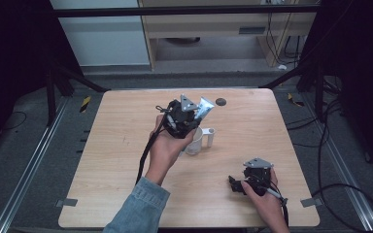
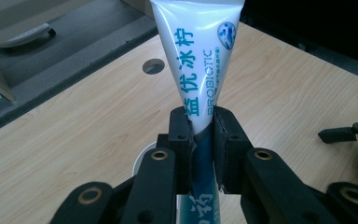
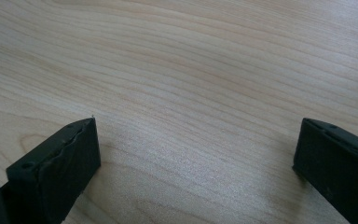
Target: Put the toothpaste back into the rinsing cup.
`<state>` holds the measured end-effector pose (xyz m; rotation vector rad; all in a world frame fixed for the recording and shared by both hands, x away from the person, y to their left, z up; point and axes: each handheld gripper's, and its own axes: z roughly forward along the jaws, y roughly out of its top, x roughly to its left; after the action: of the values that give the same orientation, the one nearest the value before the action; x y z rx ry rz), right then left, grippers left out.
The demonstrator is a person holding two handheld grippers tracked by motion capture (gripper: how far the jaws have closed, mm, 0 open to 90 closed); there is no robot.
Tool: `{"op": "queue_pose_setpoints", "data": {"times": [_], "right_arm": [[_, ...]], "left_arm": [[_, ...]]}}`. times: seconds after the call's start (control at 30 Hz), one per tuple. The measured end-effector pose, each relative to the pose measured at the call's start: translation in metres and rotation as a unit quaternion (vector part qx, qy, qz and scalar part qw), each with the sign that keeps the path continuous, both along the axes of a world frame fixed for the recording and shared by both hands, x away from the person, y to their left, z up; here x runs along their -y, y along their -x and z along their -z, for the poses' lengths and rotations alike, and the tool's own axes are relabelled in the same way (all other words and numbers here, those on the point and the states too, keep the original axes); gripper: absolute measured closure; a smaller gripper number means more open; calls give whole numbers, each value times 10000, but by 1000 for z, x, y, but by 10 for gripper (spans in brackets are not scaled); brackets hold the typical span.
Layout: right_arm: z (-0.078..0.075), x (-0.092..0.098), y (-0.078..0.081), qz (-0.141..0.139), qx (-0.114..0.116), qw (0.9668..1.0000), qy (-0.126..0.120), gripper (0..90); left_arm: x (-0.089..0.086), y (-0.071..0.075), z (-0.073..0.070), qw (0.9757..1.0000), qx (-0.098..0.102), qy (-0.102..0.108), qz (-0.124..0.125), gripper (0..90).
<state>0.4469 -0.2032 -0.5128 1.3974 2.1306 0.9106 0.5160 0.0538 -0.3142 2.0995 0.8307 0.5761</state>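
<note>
1. Right gripper (image 1: 237, 185), nearest, well apart from the cup (image 1: 194, 141) toward the table's (image 1: 272, 131) near right: jaws spread wide, nothing between them.
2. Left gripper (image 2: 200, 126), directly above the cup: jaws clamped tight on a toothpaste tube (image 2: 198, 56).
3. Tube: white, teal lettering, flat crimped end up, lower end toward the cup.

Obstacles: cup (image 1: 194, 141) and small white holder (image 1: 210, 137) at table (image 1: 126, 160) centre, beneath the left tool (image 1: 190, 118); right tool (image 1: 234, 184) near front-right. Open wood: left half, far-right.
</note>
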Motion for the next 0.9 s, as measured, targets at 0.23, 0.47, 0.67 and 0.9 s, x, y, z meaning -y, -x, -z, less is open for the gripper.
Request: {"op": "queue_pose_setpoints", "data": {"times": [0.23, 0.47, 0.67, 0.9], "right_arm": [[0, 0, 0, -5, 4, 10000, 7, 5], [0, 0, 0, -5, 4, 10000, 6, 6], [0, 0, 0, -4, -1, 10000, 1, 6], [0, 0, 0, -4, 2, 10000, 12, 5]], "left_arm": [[3, 0, -1, 9999, 144, 56, -42, 786], [6, -1, -3, 9995, 262, 110, -117, 786], [6, 0, -7, 9988, 411, 242, -146, 786], [6, 2, -11, 9978, 540, 333, -180, 786]]}}
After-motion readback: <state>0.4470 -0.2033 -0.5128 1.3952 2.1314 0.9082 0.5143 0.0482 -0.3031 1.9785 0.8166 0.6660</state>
